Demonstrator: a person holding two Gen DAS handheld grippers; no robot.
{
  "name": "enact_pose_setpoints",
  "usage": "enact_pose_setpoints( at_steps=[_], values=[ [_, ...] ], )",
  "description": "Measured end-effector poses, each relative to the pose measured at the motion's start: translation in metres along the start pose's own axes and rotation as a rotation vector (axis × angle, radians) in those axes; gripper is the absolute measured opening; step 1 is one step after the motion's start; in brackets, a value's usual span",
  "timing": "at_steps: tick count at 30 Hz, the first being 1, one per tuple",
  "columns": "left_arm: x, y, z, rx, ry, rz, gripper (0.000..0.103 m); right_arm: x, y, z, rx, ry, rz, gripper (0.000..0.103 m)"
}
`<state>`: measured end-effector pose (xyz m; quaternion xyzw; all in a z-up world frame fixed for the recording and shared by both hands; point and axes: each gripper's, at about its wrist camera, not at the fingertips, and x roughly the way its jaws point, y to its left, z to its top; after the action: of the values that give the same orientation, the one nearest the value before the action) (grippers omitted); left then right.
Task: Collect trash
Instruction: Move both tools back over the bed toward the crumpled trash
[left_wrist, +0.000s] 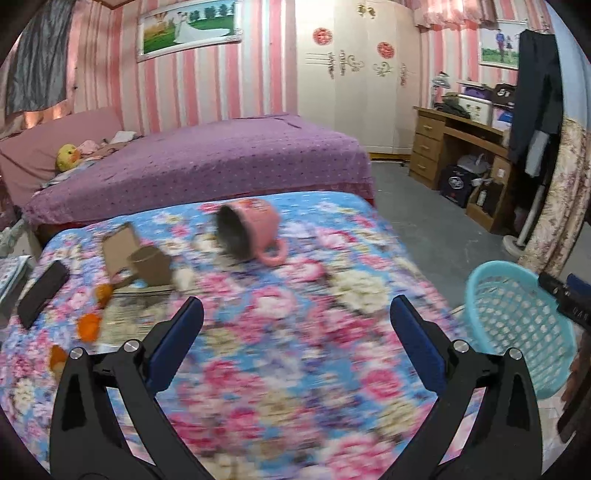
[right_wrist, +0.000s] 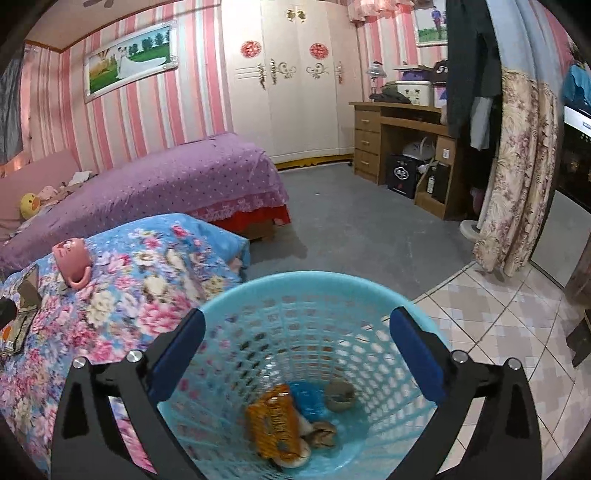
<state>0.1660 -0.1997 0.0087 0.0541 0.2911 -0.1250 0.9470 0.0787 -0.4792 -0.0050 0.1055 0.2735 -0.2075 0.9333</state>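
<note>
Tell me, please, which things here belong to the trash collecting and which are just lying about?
Part of the job: blue basket, orange wrapper inside it, orange peel, torn cardboard.

Lying about: pink mug, black phone, yellow duck toy.

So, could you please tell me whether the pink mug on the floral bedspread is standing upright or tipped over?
Tipped over. The pink mug lies on its side on the floral bedspread, its dark mouth facing the camera.

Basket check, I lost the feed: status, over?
Both tools open, empty. Right tool over the basket, wrapper inside. Peels and cardboard on the bed. Nothing blocking.
</note>
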Motion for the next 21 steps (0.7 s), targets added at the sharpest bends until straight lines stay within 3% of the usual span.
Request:
enact_pose_setpoints(
  at_steps=[13, 17, 21],
  values=[
    [-0.018, 0.167, -0.027, -0.051, 0.041, 0.237, 0.098, -0.003, 0.105, -0.008, -0.116, 0.007, 0.091, 0.098],
    [-0.022, 0.224, -0.042, -0.15, 0.058, 0.259, 0.098, -0.003, 0.128, -0.013, -0.157, 0.017, 0.106, 0.098],
    [-0.022, 0.26, -0.052, -0.168, 0.083, 0.298, 0.097, -0.004, 0.146, -0.015, -0.186, 0.021, 0.115, 0.098]
  ],
)
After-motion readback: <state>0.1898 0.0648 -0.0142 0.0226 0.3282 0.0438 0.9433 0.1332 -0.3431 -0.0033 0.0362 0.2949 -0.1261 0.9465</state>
